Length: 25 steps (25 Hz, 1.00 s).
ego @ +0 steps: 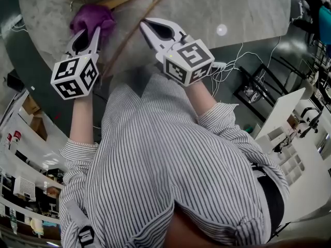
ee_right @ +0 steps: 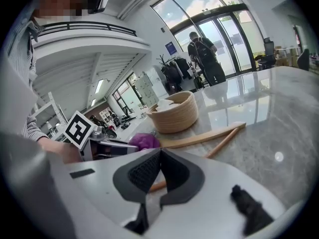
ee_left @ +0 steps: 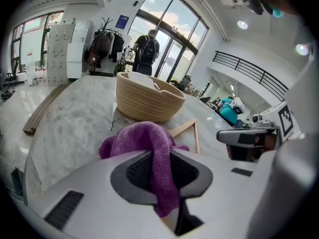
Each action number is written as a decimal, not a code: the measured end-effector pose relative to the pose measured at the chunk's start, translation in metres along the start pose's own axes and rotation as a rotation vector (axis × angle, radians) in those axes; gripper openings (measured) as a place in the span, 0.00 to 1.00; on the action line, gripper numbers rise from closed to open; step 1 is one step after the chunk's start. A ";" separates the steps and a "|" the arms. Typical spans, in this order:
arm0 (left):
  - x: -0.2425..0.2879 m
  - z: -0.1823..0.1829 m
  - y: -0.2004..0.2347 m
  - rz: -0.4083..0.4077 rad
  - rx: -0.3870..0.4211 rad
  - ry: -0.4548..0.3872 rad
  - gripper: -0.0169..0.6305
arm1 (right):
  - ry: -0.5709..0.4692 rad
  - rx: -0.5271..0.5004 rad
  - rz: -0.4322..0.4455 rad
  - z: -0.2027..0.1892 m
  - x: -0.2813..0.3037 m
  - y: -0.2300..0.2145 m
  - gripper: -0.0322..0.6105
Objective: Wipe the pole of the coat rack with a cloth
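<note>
A purple cloth (ego: pixel 92 17) (ee_left: pixel 149 143) lies bunched on the marble table (ego: pixel 232 4), and my left gripper (ego: pixel 96 31) (ee_left: pixel 160 158) is shut on a fold of it. The coat rack's wooden pole (ego: pixel 128 36) (ee_right: pixel 199 139) lies flat on the table, running between the two grippers. A thinner wooden stick (ee_right: pixel 225 140) lies angled against it. My right gripper (ego: pixel 144 23) (ee_right: pixel 160 152) hovers just right of the pole with its jaws shut and nothing between them. The cloth (ee_right: pixel 143 141) also shows left of the right gripper's jaws.
A woven basket (ee_left: pixel 148 98) (ee_right: pixel 174 114) stands beyond the cloth, with a small metal hook (ee_left: pixel 119 122) in front of it. The table's rounded edge (ego: pixel 31 87) runs close to my body. Cables (ego: pixel 232 66) lie on the floor at the right. A person (ee_left: pixel 145 49) stands far off by the glass doors.
</note>
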<state>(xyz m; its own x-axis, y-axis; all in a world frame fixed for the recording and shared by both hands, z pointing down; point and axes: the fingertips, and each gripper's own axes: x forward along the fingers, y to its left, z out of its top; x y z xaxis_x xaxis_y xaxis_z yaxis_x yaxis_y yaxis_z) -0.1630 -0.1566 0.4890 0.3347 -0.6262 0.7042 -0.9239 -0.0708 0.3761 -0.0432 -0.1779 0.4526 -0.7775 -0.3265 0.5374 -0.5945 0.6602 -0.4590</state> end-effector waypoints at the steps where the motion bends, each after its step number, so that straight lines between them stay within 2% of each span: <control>1: 0.000 0.001 0.000 -0.001 -0.001 -0.001 0.15 | -0.003 0.003 -0.003 0.001 0.000 -0.001 0.07; 12: 0.014 0.008 -0.007 -0.036 0.032 0.029 0.15 | -0.022 0.023 -0.027 -0.001 -0.005 -0.008 0.07; 25: 0.044 0.018 -0.043 -0.115 0.102 0.074 0.15 | -0.063 0.055 -0.089 0.007 -0.018 -0.037 0.07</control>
<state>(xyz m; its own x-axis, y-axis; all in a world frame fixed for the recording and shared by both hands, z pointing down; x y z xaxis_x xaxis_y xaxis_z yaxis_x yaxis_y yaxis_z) -0.1122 -0.1950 0.4930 0.4485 -0.5510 0.7037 -0.8915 -0.2197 0.3962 -0.0087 -0.2010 0.4547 -0.7318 -0.4249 0.5329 -0.6704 0.5897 -0.4504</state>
